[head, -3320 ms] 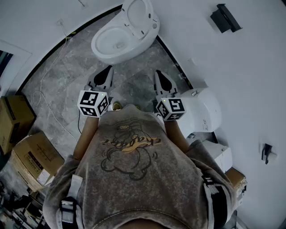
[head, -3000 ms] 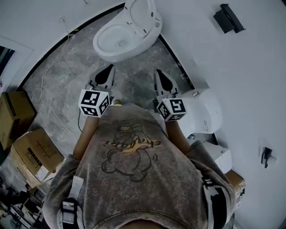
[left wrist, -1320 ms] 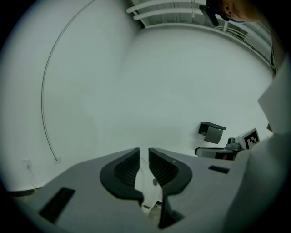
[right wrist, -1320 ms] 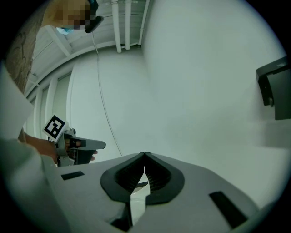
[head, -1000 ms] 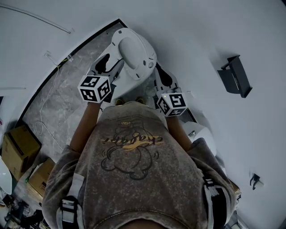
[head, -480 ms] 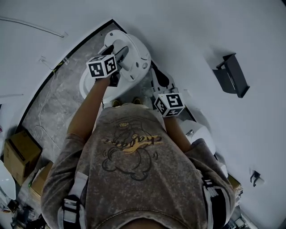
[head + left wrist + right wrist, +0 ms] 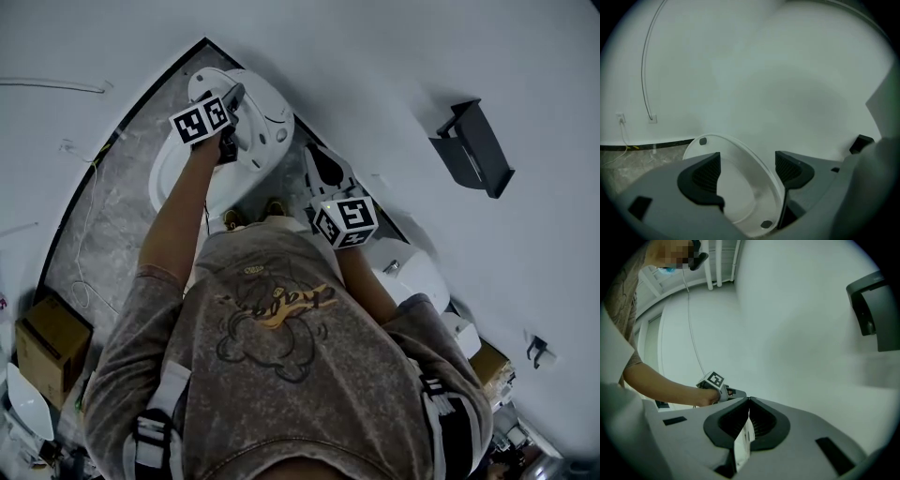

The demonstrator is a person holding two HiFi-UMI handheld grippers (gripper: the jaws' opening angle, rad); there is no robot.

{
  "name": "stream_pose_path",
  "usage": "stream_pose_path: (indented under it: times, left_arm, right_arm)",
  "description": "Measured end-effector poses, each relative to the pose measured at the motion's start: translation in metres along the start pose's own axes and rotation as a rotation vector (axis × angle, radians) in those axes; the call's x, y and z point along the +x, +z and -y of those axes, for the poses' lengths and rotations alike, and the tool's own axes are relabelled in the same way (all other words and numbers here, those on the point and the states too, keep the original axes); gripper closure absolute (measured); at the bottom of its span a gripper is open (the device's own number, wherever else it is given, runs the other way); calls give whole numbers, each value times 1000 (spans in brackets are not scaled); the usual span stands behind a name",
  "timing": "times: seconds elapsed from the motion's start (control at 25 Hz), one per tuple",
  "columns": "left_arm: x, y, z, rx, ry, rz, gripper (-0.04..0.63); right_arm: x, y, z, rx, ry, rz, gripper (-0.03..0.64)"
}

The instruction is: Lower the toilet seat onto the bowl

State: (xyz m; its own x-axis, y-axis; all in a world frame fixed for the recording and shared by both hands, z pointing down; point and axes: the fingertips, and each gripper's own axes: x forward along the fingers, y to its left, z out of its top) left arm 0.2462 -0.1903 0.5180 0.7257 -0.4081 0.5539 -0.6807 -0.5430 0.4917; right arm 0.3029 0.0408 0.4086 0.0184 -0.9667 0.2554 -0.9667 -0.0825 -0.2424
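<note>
Toilet seat [image 7: 740, 192] [image 7: 267, 117] stands raised off the bowl [image 7: 165, 176] and leans back toward the white wall [image 7: 764, 70]. In the left gripper view I see its pale underside turned to the left, with two dark bumpers [image 7: 702, 140], one near the top of the rim and one near the bottom. My left gripper [image 7: 746, 171] [image 7: 236, 94] is stretched out over the bowl with its jaws spread wide; they have just been opening. The seat's curved rim stands between them, close beside the right-hand jaw and clear of the left-hand one, and I cannot see either pad pressing on it, so nothing is gripped. From the head view the bowl sits on a grey marbled floor [image 7: 108, 211] in the corner below the seat, partly covered by my left forearm. My right gripper [image 7: 749, 401] [image 7: 319, 161] hangs back, near my body and well apart from the seat, pointing at bare wall. Its jaws are clenched, tips meeting, and a small white printed slip [image 7: 742, 444] sits in the hollow behind the tips; whether it belongs to the gripper I cannot tell. Past those tips I see my left hand [image 7: 710, 397] and its marker cube [image 7: 712, 379]. A black holder [image 7: 472, 145] is fixed on the wall to my right, and a thin cable [image 7: 644, 70] runs down the wall on the left
</note>
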Motion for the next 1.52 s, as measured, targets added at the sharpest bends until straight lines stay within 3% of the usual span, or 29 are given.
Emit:
stream_pose_path:
  times: [0.28,0.6,1.16,1.52]
  left_arm:
    - [18,-10,-11,-27,41,-33,236]
    - [17,-14,-13,-27,36,-48,230]
    - [-46,-22,-48,-93,33,2,226]
    - [-98,-38,-78,-252,23,50,342]
  right_arm:
    - [3,-6,14,18,-22,-18,591]
    - [14,-5,19,21,-8,-24,591]
    - [43,-9,-12,-7,95,-49,591]
    - [58,-15,-50,-38,194,-76,591]
